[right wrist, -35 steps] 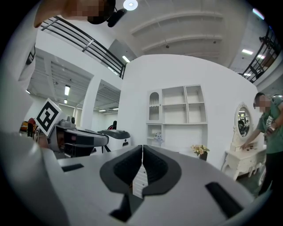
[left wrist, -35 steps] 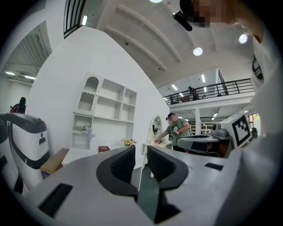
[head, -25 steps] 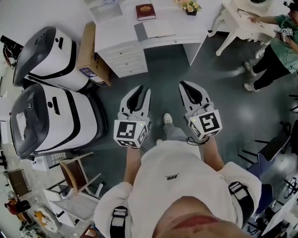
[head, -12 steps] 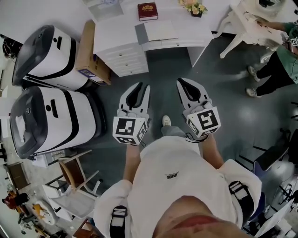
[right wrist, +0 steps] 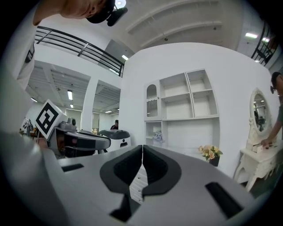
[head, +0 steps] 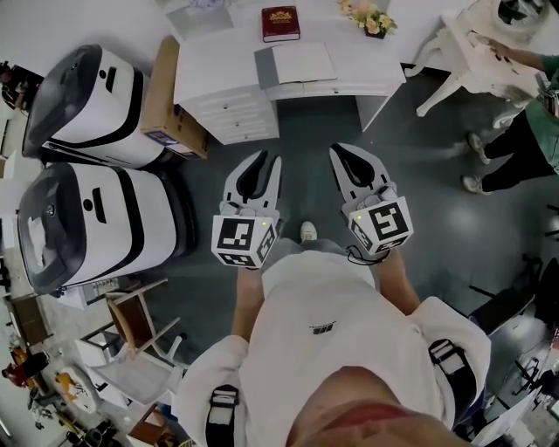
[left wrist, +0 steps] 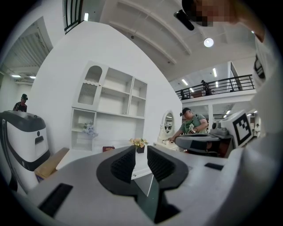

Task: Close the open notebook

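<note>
Open notebook [head: 297, 64] on tabletop [head: 376, 72], top centre of frame, long axis left-right, well ahead of both claws. Left claw [head: 267, 166] slightly parted, empty. Right claw [head: 339, 154] clenched, empty, probably marginally nearer.

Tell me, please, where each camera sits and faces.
Head view: on the head, looking steeply down at desk, open notebook, left gripper, right gripper; torso shows.
Left gripper view: on that gripper, facing shelves past parted jaws; white clothing at right.
Right gripper view: on that gripper, facing shelves, jaws together; white clothing at left.
Shared: all show the flowers.
</note>
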